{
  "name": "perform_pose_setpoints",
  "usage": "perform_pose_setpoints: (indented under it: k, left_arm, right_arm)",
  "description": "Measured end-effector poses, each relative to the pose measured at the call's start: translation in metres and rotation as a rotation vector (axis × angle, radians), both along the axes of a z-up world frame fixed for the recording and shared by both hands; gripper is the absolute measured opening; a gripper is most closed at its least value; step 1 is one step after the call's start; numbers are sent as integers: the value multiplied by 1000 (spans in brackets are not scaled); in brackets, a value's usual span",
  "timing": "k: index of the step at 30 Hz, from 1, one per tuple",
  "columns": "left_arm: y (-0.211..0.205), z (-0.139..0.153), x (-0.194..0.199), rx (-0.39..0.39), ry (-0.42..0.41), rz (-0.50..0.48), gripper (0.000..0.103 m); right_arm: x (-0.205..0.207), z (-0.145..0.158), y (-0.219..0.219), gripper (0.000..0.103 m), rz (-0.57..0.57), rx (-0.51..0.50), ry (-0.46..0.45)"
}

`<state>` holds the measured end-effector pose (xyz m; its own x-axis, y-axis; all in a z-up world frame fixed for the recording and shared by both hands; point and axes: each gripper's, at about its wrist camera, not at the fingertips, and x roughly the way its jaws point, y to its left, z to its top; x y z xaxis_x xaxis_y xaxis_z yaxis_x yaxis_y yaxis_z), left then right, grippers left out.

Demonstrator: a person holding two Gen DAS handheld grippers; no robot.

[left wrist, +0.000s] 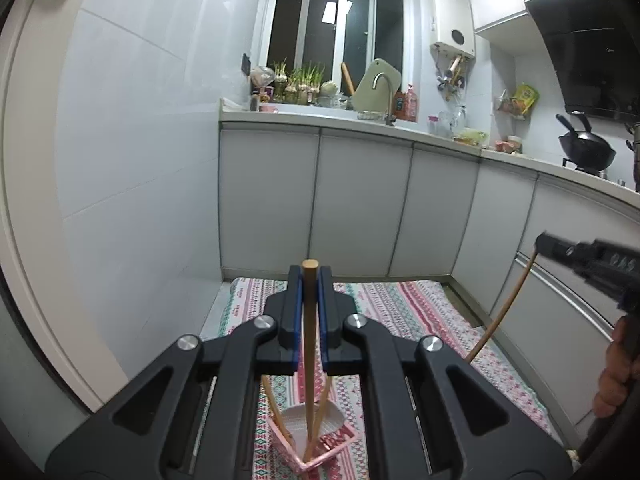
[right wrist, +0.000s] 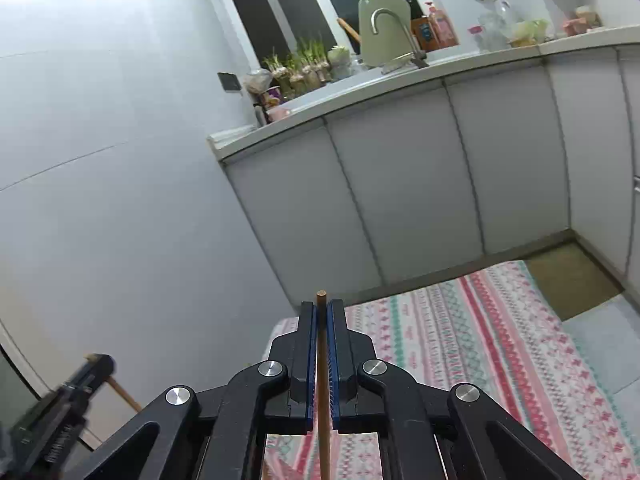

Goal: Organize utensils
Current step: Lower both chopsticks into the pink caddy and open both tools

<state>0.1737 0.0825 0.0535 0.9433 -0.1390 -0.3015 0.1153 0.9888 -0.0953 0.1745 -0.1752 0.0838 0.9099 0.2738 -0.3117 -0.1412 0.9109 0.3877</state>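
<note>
The left gripper (left wrist: 310,280), hand-held above a patterned mat (left wrist: 400,308) on a kitchen floor, was clamped on a single wooden chopstick (left wrist: 309,320), its blue-lined fingers (left wrist: 295,300) pressed flat against the shaft just below the blunt top end. From the grip the stick ran away toward six o'clock in the left wrist view, its lower end reaching into a pink holder (left wrist: 320,448) that stood on the mat; two more chopsticks (left wrist: 274,404) leaned in the same holder, fanning out toward five and seven o'clock. The pinch near the top appeared chosen to leave the long lower part free to be steered down into the holder.

At three o'clock in that view the right gripper (left wrist: 540,245) hung well apart from the left, gripped by a person's hand (left wrist: 614,376), with a second chopstick (left wrist: 504,312) trailing from its tip toward seven o'clock over the mat. Its own camera showed it pinching that chopstick (right wrist: 322,380) between pressed-together fingers (right wrist: 308,344), the rounded end just clearing the tips at twelve o'clock and the shaft passing out of frame at six. The holder did not appear in the right wrist view. Behind both tools, white cabinets (left wrist: 360,200) and a cluttered counter (left wrist: 320,116) filled the upper frame.
</note>
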Motion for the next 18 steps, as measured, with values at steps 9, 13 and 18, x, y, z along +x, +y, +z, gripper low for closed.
perform_pose_setpoints:
  k: [9, 13, 18]
  left_arm:
    - [1, -22, 5, -27, 31, -3, 8]
    - [-1, -26, 3, -24, 44, -24, 8]
    - [-4, -30, 5, -1, 59, -42, 8]
  right_arm:
    - [5, -2, 38, 4, 59, 4, -22]
    - [11, -9, 53, 4, 75, -5, -10]
    - [21, -22, 66, 4, 91, -4, 15]
